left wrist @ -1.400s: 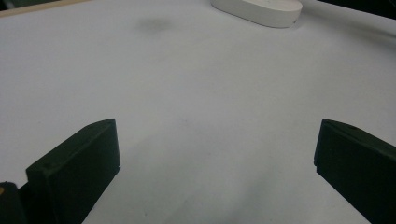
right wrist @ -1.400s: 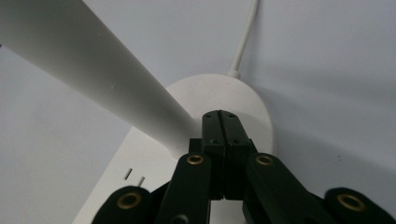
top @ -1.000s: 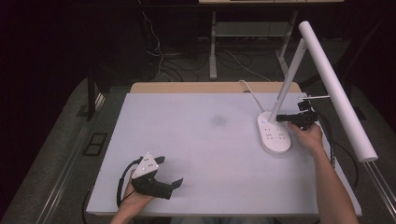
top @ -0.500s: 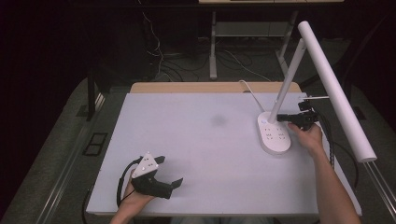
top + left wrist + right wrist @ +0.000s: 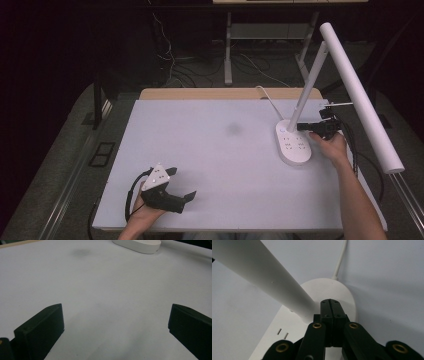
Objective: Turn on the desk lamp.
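The desk lamp (image 5: 295, 142) stood at the table's (image 5: 210, 150) far right, its oval base likely bottom-heavy and smooth, its stem stiff and best gripped low, where the right tool (image 5: 330, 302), jaws shut and empty, pressed; the left tool (image 5: 181, 199) rested wide open.

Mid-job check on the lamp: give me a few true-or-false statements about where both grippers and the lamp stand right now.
1. The right gripper has its jaws shut, tips at the foot of the lamp arm. True.
2. The left gripper is closed on the lamp base. False: its jaws stand open over the bare table, far from the base.
3. The lamp's cord runs off the table's far edge. True.
4. The lamp lies flat on its side. False: the base sits flat and the arm rises from it.
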`<state>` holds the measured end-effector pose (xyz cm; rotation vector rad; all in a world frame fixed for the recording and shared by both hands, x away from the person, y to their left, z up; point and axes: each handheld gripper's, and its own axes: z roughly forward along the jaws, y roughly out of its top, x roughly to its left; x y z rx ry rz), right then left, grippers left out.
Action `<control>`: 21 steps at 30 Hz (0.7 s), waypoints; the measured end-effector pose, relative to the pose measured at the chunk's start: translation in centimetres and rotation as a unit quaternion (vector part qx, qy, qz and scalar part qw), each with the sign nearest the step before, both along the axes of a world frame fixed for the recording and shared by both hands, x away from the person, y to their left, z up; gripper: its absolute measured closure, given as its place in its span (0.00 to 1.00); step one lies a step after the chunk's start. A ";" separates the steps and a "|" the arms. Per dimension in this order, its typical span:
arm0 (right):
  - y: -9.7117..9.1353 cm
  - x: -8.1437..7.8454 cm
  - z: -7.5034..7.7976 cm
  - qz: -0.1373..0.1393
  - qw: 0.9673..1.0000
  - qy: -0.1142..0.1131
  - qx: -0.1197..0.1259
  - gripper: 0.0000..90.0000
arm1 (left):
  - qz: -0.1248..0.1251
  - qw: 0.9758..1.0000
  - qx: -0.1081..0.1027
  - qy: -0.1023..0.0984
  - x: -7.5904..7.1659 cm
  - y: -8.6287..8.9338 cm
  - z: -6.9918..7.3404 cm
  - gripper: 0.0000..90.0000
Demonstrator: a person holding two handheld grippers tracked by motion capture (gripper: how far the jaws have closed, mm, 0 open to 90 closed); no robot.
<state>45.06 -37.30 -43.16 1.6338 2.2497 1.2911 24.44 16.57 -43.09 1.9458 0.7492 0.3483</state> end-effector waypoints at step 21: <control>-0.3 -1.1 2.6 -0.024 0.999 -0.016 -0.023 0.99 | -0.003 1.000 -0.002 -0.003 -0.2 -0.1 0.1 0.00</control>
